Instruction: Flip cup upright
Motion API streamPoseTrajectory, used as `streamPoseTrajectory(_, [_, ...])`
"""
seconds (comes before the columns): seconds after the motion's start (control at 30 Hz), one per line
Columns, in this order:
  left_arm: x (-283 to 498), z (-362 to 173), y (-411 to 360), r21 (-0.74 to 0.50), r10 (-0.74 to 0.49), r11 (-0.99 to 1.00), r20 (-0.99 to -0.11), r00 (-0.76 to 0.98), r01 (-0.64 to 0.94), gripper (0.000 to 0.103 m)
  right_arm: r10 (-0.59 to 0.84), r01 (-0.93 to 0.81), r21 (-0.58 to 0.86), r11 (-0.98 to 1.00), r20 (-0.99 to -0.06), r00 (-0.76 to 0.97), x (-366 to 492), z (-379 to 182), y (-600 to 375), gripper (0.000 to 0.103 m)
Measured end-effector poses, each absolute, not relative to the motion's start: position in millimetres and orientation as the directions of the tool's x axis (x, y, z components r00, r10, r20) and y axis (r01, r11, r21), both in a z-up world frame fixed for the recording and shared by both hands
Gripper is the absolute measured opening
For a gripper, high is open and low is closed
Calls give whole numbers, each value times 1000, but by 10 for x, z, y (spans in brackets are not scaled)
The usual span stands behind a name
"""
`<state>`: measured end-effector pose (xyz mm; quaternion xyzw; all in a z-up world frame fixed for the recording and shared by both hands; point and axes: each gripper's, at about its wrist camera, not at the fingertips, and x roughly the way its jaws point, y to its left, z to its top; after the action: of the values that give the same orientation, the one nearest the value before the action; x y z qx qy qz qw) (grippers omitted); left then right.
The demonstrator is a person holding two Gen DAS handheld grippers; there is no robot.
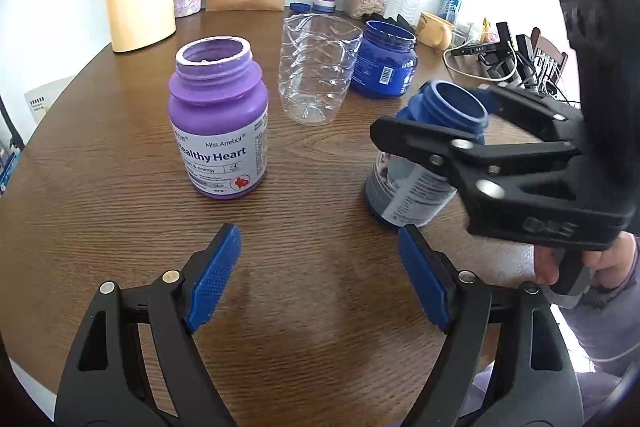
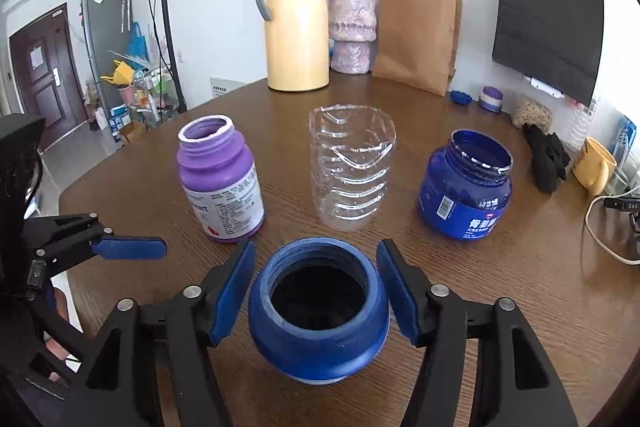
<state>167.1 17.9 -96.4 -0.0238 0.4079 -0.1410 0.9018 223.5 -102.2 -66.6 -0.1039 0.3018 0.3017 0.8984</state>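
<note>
1. The table (image 2: 500, 287) holds four mouth-up containers; my blue jar (image 2: 320, 311) stands nearest.
2. My right gripper (image 2: 316, 291) straddles that jar, pads spread and seemingly clear: released.
3. My left gripper (image 1: 320, 275) hangs open, empty.
4. I judge the flip done; next, back away cleanly.

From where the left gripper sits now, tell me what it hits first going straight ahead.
Probably the clear plastic cup; the left gripper points between the purple bottle and the blue jar. Depth is unclear.
</note>
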Motion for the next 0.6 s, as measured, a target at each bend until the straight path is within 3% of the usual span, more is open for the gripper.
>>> streamPoseTrajectory(0.03, [1649, -946, 178, -151, -268, 961, -728, 630, 234, 80, 488, -610, -6, 793, -593, 641, 2190, -622, -1032, 83])
streamPoseTrajectory(0.1, [1578, -892, 197, -138, -256, 964, -720, 645, 228, 87, 504, -615, -1, 788, -573, 646, 2092, -532, -1074, 83])
streamPoseTrajectory(0.2, [1454, -780, 226, -130, -246, 967, -701, 669, 219, 89, 510, -607, 19, 795, -563, 650, 1967, -435, -1165, 83])
streamPoseTrajectory(0.3, [1277, -650, 262, -109, -221, 973, -669, 709, 201, 101, 504, -581, 45, 813, -555, 662, 1817, -350, -1310, 83])
streamPoseTrajectory(0.6, [775, -122, 321, 1, -49, 998, -571, 820, 61, 103, 415, -465, 81, 882, -600, 683, 1288, -39, -1653, 83])
